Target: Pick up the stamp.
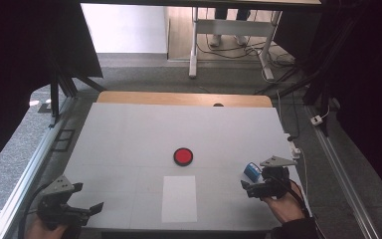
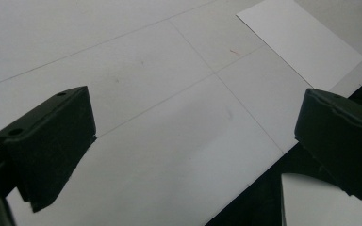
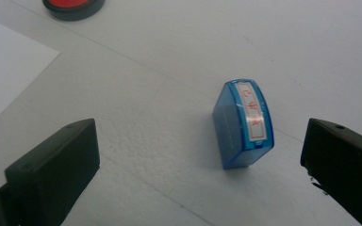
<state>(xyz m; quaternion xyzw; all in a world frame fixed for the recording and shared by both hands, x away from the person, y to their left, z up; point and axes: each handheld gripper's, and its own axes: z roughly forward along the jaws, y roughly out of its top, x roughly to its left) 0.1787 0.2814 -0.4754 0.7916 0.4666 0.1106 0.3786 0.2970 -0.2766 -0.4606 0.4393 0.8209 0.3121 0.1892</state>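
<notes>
White, flat surface [image 1: 129,134] with faint seam lines fills the scene. Near its front edge lies a white rectangular paper sheet [image 1: 179,198]; just beyond that sits a round red ink pad in a black rim [image 1: 183,156]. At the near right, the right gripper [image 3: 200,160] hovers with jaws spread wide and nothing held — a small blue translucent plastic stamp with a red-lettered label [image 3: 243,123] lies on the surface between and just ahead of them, its long axis running away from the gripper. At the near left corner, well apart from the stamp, the left gripper [image 2: 193,141] is also released and empty.
</notes>
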